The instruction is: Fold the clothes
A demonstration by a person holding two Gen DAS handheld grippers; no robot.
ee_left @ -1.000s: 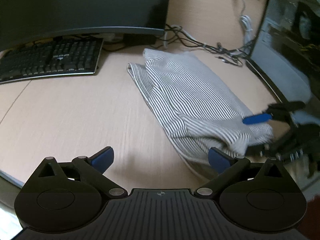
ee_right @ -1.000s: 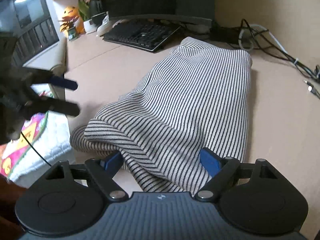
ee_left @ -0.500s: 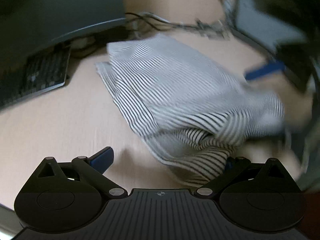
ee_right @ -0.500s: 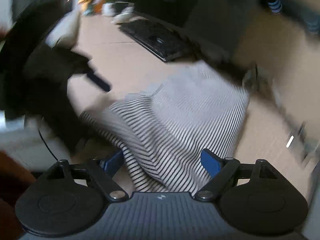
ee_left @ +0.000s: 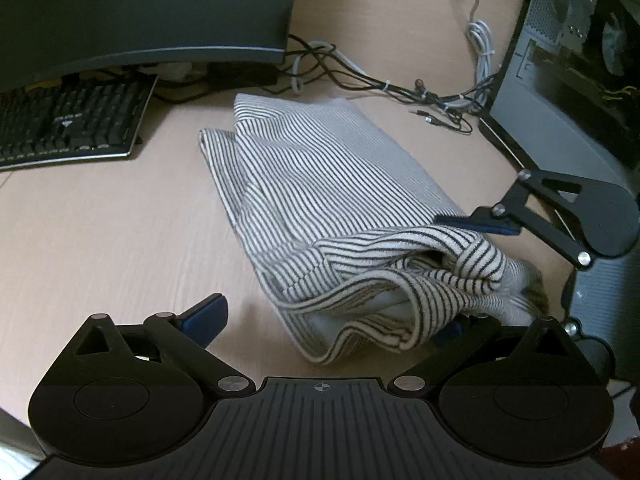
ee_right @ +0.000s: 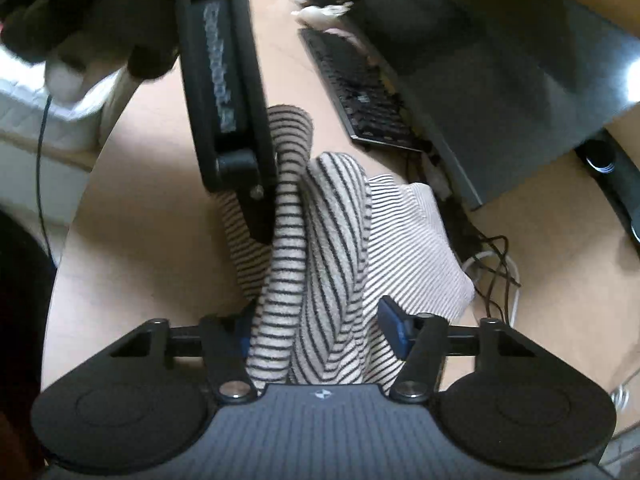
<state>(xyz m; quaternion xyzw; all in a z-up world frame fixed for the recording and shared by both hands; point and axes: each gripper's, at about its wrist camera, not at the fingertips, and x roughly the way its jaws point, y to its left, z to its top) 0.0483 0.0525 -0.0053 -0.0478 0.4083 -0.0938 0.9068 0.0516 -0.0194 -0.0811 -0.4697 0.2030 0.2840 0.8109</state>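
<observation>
A black-and-white striped garment [ee_left: 320, 184] lies folded lengthwise on the pale wooden desk [ee_left: 100, 232]. Its near end is bunched into loose folds. My left gripper [ee_left: 328, 320] is open wide around that end, and cloth hides the right fingertip. In the right wrist view, my right gripper [ee_right: 318, 330] is rolled on its side and its jaws are closing, both pads against a ridge of the garment [ee_right: 320, 264]. Its upper finger [ee_left: 480, 225] lies on top of the cloth. The left gripper [ee_right: 260, 224], held by a gloved hand [ee_right: 80, 20], sits just beyond.
A dark keyboard [ee_left: 68, 124] and a monitor [ee_left: 140, 12] stand at the back left. Tangled cables [ee_left: 400, 88] run behind the garment. A computer case [ee_left: 560, 92] blocks the right side. The desk's rounded edge [ee_right: 68, 248] is near the left gripper.
The right gripper has rolled onto its side and closed in on the garment's near right corner. The left gripper has slid right, so the bunched end now lies between its fingers.
</observation>
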